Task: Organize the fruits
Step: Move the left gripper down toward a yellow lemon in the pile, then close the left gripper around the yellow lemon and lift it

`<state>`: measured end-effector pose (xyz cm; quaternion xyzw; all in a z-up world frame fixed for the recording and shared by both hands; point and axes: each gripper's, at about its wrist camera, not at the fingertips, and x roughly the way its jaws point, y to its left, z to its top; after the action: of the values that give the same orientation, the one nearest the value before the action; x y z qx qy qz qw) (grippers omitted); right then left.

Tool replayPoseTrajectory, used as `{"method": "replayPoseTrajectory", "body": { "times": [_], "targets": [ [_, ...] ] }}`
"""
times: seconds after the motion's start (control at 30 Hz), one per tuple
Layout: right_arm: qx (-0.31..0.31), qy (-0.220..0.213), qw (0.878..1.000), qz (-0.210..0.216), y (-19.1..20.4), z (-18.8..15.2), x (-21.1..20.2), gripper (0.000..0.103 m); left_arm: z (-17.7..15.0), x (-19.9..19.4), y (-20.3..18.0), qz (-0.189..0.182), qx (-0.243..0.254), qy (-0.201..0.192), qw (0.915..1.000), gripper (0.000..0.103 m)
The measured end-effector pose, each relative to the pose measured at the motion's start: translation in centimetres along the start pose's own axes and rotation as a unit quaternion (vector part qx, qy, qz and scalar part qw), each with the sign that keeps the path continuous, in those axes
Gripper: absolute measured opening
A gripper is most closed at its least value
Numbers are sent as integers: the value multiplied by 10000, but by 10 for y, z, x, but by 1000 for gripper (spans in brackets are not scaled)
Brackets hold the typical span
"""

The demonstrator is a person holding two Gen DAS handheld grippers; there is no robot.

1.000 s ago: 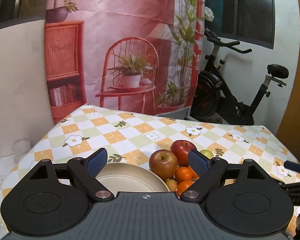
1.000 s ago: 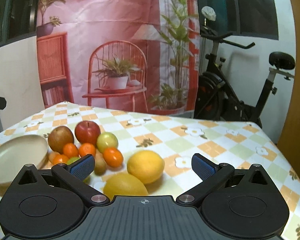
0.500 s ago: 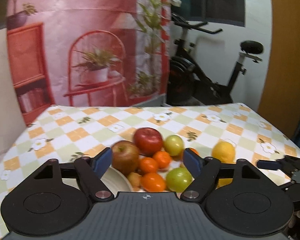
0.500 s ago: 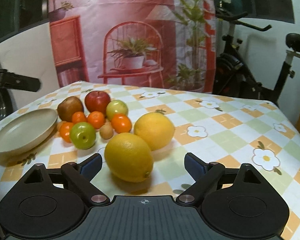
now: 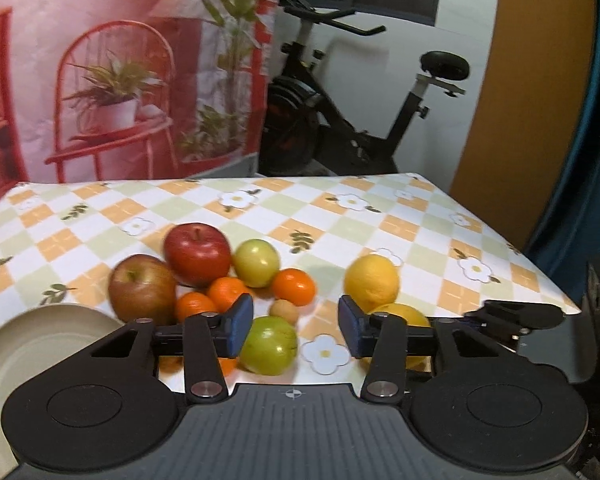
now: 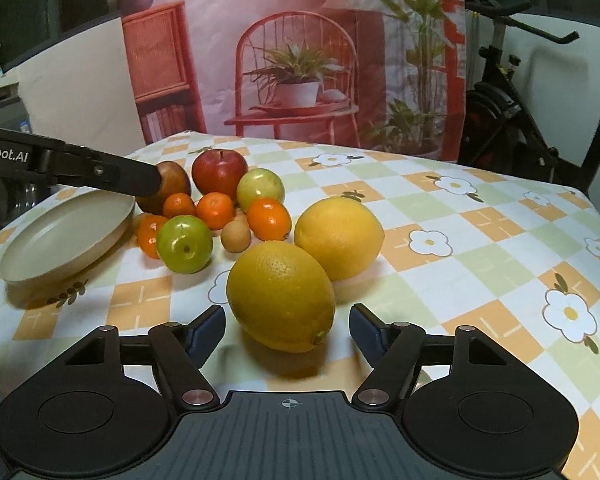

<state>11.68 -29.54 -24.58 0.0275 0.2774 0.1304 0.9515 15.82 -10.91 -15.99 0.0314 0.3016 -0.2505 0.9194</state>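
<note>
We've been narrowing both sets of jaws, neither pressing fruit yet. Our right gripper straddles the near lemon, lower centre of frame: sink lower, centre it, squeeze gently. Our left gripper frames the green apple, glossy and round, near the beige plate at lower left.

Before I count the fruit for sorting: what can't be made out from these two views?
- Left wrist view: the left gripper covers most of the near lemon and a tangerine.
- Left wrist view: the plate is cut off by the left edge.
- Right wrist view: the left gripper's finger hides part of the brownish apple.
- Right wrist view: the small tan fruit is too small to identify.
</note>
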Motion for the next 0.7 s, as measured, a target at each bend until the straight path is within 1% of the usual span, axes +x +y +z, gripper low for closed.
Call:
{"method": "replayPoseTrajectory", "body": {
  "times": [0.07, 0.27, 0.43, 0.53, 0.7],
  "targets": [
    [-35, 60, 10000, 62, -1, 1, 3, 61, 0, 3, -1, -78, -14, 9, 10000, 44],
    [-12, 135, 9998, 139, -4, 2, 6, 53, 1, 13, -7, -430, -70, 70, 9990, 44],
    [-19, 172, 9997, 195, -4, 2, 9, 50, -1, 22, -15, -827, -91, 180, 9964, 43],
    [-50, 176, 9996, 213, -3, 3, 10, 50, -2, 32, -12, -1038, -343, 349, 9934, 43],
    [-60, 176, 9996, 210, -2, 3, 10, 50, -4, 45, -12, -1111, -401, 498, 9918, 42]
  ]
}}
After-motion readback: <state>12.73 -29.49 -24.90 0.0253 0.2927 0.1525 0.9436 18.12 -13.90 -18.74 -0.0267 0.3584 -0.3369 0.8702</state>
